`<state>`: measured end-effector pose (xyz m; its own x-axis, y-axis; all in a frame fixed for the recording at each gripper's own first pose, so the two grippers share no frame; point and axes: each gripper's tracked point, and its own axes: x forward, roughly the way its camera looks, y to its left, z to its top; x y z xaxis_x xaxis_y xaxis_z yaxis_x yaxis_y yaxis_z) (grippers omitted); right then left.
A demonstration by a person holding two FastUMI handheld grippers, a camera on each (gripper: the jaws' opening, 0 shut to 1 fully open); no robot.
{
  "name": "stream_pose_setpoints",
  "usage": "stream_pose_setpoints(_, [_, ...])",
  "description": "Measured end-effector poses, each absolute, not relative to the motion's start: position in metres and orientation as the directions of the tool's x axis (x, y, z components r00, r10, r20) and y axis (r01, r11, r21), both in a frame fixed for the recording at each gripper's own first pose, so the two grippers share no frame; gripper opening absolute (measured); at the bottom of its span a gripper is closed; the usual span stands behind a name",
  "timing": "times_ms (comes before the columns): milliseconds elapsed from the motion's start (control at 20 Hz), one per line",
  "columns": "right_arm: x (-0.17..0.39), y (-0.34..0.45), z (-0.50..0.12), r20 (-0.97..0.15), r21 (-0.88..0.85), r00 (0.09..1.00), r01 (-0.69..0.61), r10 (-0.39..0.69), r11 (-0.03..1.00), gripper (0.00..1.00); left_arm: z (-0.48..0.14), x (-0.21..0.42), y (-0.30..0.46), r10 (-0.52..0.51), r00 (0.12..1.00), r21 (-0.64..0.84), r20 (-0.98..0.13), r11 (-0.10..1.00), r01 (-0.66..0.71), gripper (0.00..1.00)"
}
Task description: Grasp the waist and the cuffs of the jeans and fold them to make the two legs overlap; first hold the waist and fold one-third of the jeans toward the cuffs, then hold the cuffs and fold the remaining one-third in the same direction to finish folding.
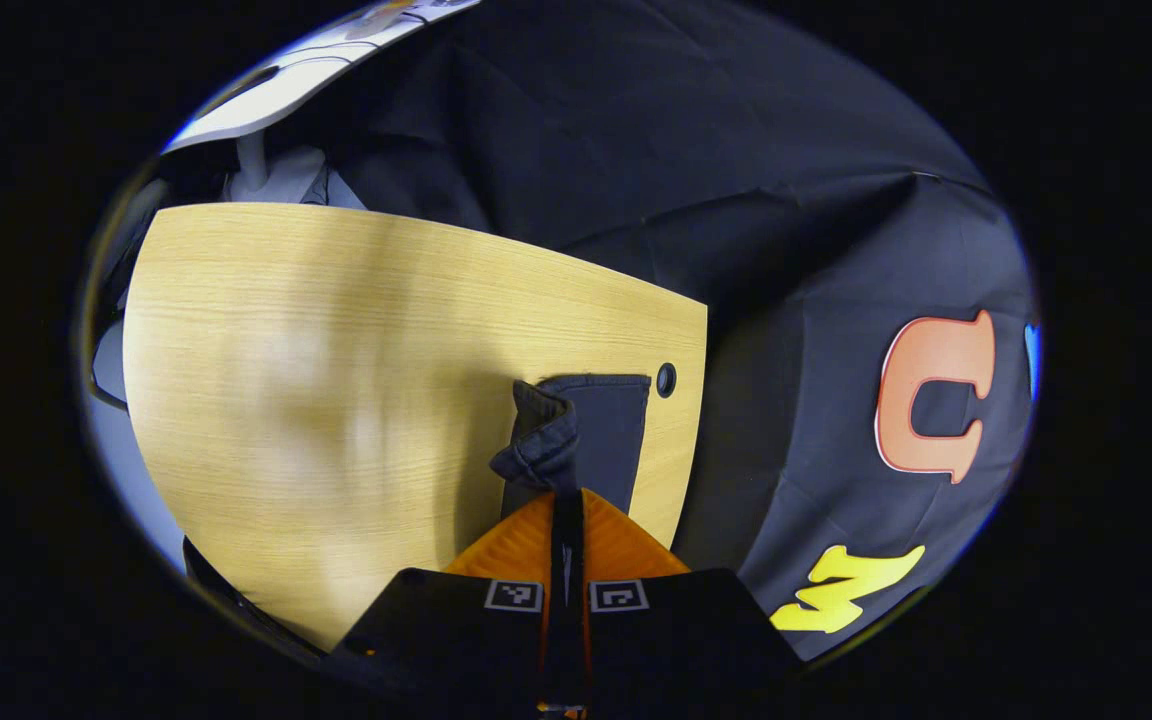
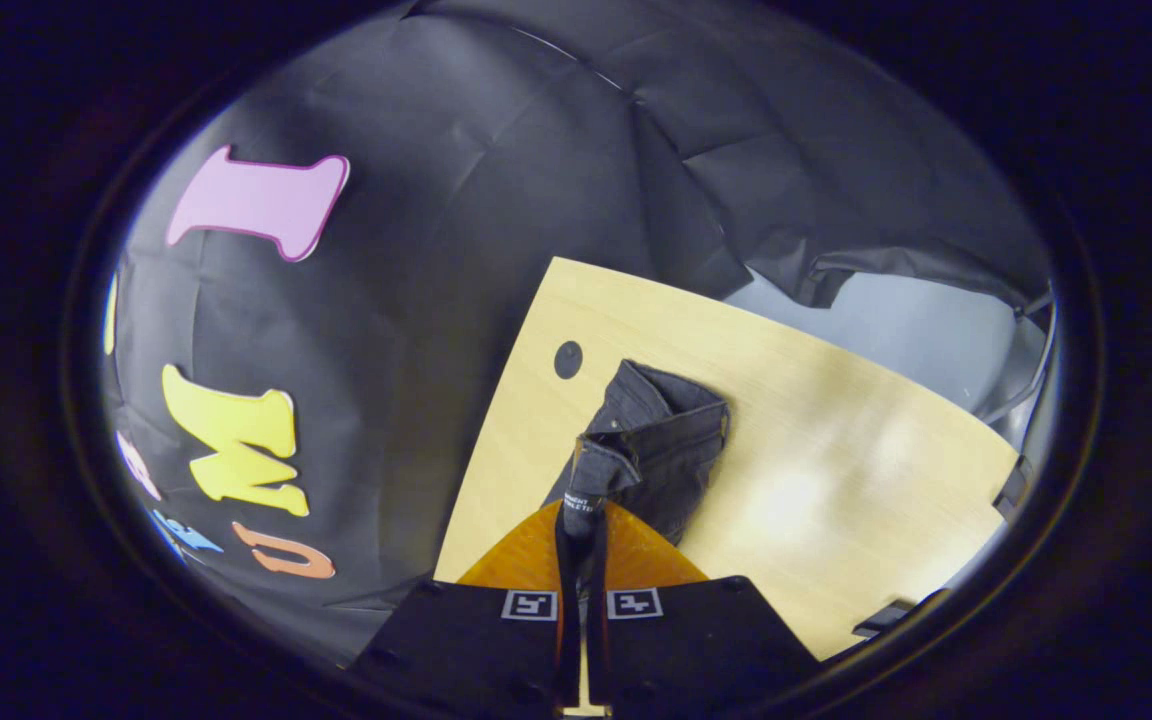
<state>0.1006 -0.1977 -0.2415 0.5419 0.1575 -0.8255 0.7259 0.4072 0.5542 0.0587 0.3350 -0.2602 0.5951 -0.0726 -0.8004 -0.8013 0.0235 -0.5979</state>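
In the left gripper view, at the far left edge, a pale floor shows beyond my tabletop (image 1: 336, 380), and up at the top left a white curved surface (image 1: 276, 85) stands on a white post. The tabletop is light wood grain with a soft glare patch across its middle. Moving right, the jeans (image 1: 591, 425) lie dark on the wood near the tabletop's right edge, and a small round dark hole (image 1: 666, 380) sits in the board just beside their far corner. My left hand-held gripper (image 1: 566, 495) has its fingers pressed together on a bunched fold of the jeans' fabric, which rises in a crumpled knot just above the tips. Right of the tabletop hangs the black cloth wall, creased and draped.

In the right gripper view, the black cloth wall takes the left side and the top. Then comes the tabletop (image 2: 836, 470), running diagonally, with the same round hole (image 2: 567, 359) near its left edge. The jeans (image 2: 666, 440) lie just right of that hole in a compact folded bundle, seams and hems visible. My right hand-held gripper (image 2: 581, 520) is closed on a lifted edge of the denim, with a small label showing at the pinch. Farther right the wood is bare and glossy, and past its far edge a grey floor shows below the cloth's ragged hem.
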Motion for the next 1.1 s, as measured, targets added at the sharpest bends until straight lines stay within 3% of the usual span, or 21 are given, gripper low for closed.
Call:
stream_pose_setpoints(150, [0.125, -0.202, -0.254, -0.835, 0.541, 0.528, 0.732, 0.158, 0.415, 0.00, -0.269, 0.092, 0.335, -0.100, 0.572, -0.579, -0.814, 0.063, -0.813, 0.04])
stream_pose_setpoints(550, [0.191, -0.213, -0.309, -0.856, 0.504, 0.492, 0.729, 0.159, 0.464, 0.03, -0.306, 0.192, 0.325, -0.176, 0.515, -0.544, -0.839, 0.224, -0.809, 0.03])
stream_pose_setpoints(950, [0.220, -0.217, -0.373, -0.875, 0.472, 0.460, 0.744, 0.149, 0.473, 0.03, -0.360, 0.226, 0.314, -0.207, 0.431, -0.478, -0.879, 0.356, -0.803, 0.04])
stream_pose_setpoints(1100, [0.225, -0.217, -0.396, -0.890, 0.441, 0.436, 0.752, 0.132, 0.490, 0.04, -0.370, 0.236, 0.310, -0.229, 0.424, -0.481, -0.877, 0.407, -0.776, 0.10])
